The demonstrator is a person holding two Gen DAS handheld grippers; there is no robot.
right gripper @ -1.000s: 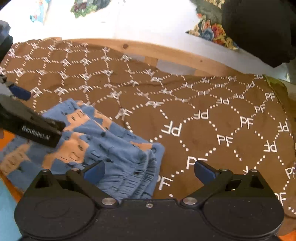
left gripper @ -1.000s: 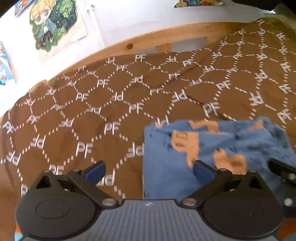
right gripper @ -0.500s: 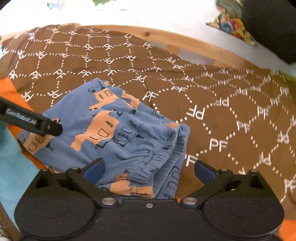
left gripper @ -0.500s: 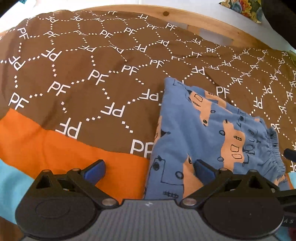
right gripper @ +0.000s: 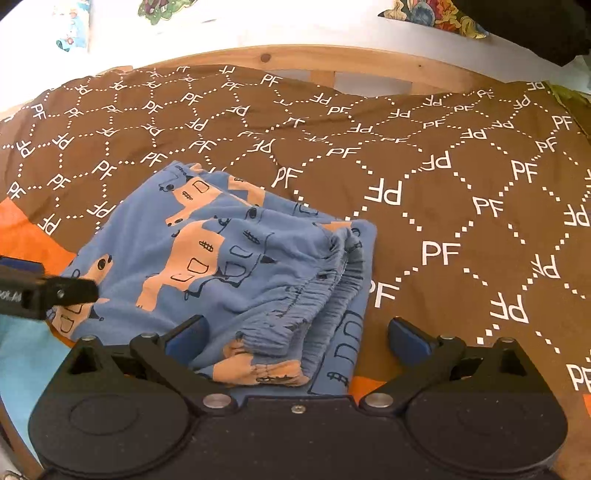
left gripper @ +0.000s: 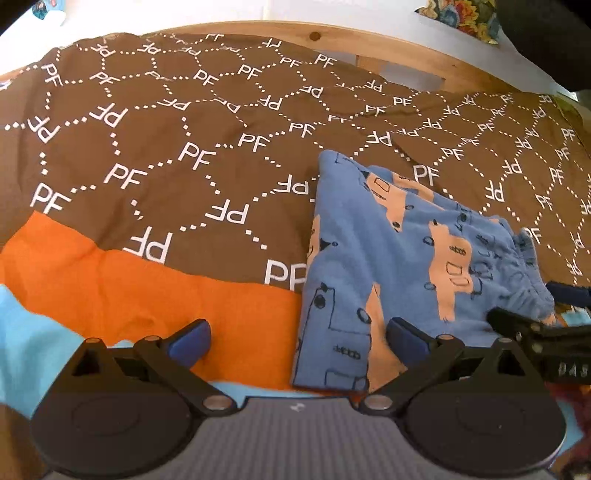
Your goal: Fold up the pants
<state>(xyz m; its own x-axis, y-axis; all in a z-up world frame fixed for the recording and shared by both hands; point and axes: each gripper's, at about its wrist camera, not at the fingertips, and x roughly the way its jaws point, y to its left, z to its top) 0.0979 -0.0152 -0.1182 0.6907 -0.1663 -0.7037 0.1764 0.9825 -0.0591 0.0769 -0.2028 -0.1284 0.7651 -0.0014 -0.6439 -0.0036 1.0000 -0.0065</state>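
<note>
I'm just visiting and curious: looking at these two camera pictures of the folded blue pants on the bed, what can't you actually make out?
- Near edge of the pants: left wrist view, hidden behind the left gripper.
- Layers under the bunched waistband: right wrist view, covered by the top fold.
- Lettering on the left gripper's finger: right wrist view, cut off by the picture's edge.
- Wall pictures: right wrist view, cropped and blurred.

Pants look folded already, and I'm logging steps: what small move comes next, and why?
Probably draw both tools back and finish. The pants lie in a compact folded stack on the bedspread, and the left tool and right tool are open, holding nothing.
</note>
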